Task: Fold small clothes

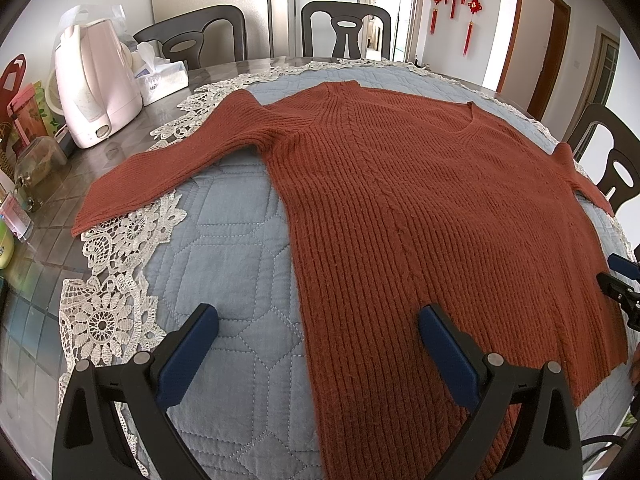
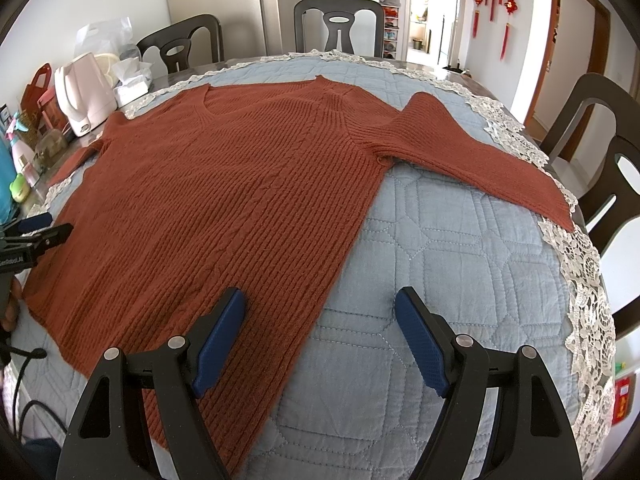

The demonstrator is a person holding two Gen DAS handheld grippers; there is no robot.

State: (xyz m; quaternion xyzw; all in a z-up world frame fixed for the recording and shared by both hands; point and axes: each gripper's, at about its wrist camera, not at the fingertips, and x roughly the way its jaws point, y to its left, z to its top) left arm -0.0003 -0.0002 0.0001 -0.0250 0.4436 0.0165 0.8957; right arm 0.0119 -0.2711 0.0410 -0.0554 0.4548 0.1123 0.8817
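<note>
The rust-red ribbed sweater [image 1: 420, 208] was seen spread flat, front up, on the quilted blue cloth [image 1: 232, 248] that covered the counter [image 1: 44, 248], its V-neck toward the top of the frame and its hem toward the bottom. The long axis was laid straight away from both cameras, neck far, hem near.

The left tongs [image 1: 318, 344] were held wide apart with nothing between them, straddling the garment's left side edge low in the frame: one pad over bare quilt, the other over knit. The right tongs [image 2: 320, 340] were likewise spread wide and empty, mirrored over the right side edge.

One sleeve [image 1: 160, 176] was stretched out toward the left of the frame, past the lace trim [image 1: 116, 304]; the other sleeve [image 2: 480, 160] ran toward the right edge in the right wrist view. Each sleeve was judged nearer to its own side's tongs, so a sleeve-in fold looked to be served by either hand. Folding had not been begun. A pink kettle [image 1: 96, 84] was parked at upper left, well apart.
</note>
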